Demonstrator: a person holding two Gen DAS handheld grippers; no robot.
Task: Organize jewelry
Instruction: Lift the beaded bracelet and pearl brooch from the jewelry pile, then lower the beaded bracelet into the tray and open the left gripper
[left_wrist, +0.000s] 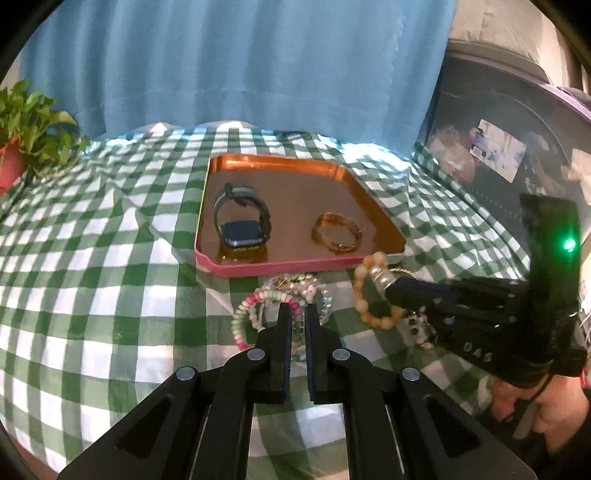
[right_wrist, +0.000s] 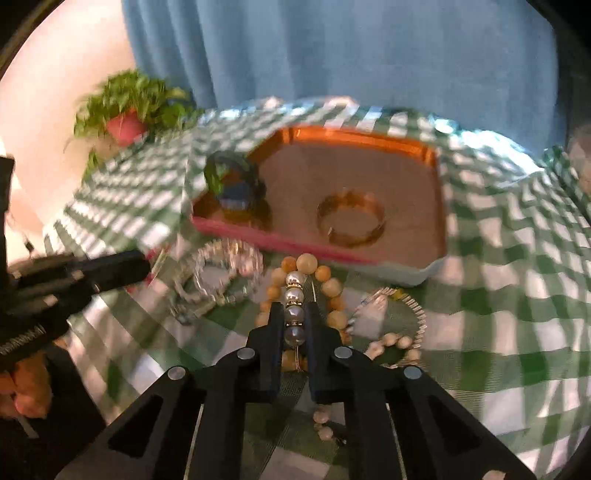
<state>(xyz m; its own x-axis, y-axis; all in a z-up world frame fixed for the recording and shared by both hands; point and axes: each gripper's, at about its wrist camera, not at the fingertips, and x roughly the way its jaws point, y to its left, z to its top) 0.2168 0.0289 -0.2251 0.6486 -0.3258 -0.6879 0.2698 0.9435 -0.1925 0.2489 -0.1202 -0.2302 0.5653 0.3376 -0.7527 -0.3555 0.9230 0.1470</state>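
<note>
The right gripper (right_wrist: 293, 317) is clenched on a pearl bracelet (right_wrist: 294, 295), with a round-beaded amber bracelet (right_wrist: 328, 286) around it. The left gripper (left_wrist: 296, 314) pinches a pastel beaded bracelet (left_wrist: 258, 299). In the glossy copper tray (left_wrist: 364, 199) already lie a watch (left_wrist: 242, 225) and a smooth bangle (left_wrist: 337, 232); several strands wait on the checked cloth (left_wrist: 110, 258).

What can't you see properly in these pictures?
- Left wrist view: the beads under the left gripper are partly covered by its fingers, so I cannot tell if it holds any.
- Left wrist view: the right gripper covers part of the tan bracelet.
- Right wrist view: the watch is blurred.
- Right wrist view: the clear bracelet is smeared by blur.
- Both views: the tablecloth runs off the edges.
</note>
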